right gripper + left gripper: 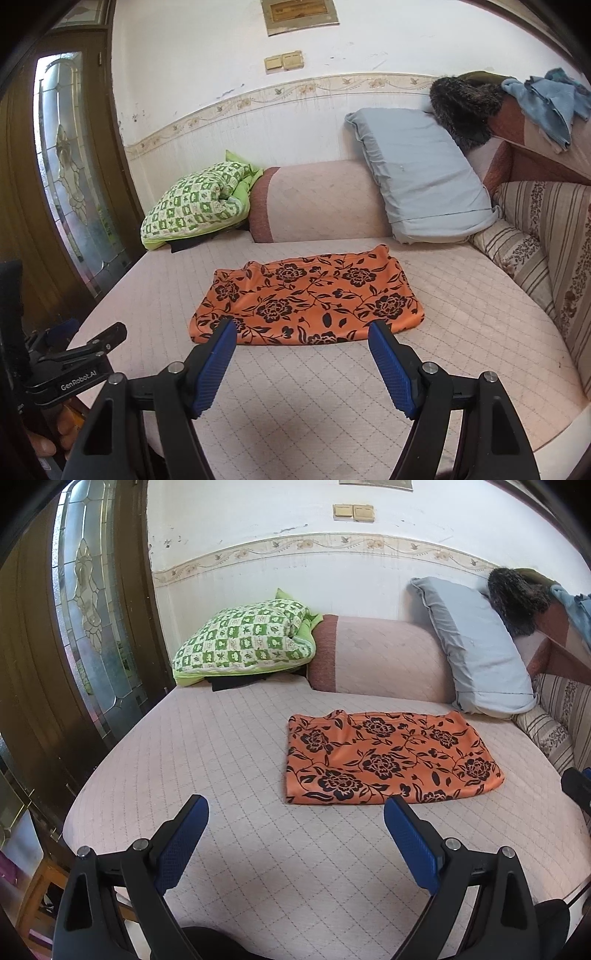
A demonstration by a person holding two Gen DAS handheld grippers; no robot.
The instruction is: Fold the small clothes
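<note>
An orange cloth with black flowers (388, 758) lies folded into a flat rectangle on the quilted pink sofa seat (221, 746); it also shows in the right wrist view (306, 299). My left gripper (295, 808) is open and empty, hovering above the seat in front of the cloth's near left edge. My right gripper (301, 332) is open and empty, just in front of the cloth's near edge, not touching it. The left gripper's body (74, 362) shows at the left of the right wrist view.
A green patterned cushion (243, 642) sits at the back left over dark fabric. A pink bolster (380, 657) and a grey-blue pillow (476, 653) lean at the back. A striped cushion (546, 258), dark furry item (465, 107) and blue cloth (550, 107) lie right. A wooden glass door (88, 627) stands left.
</note>
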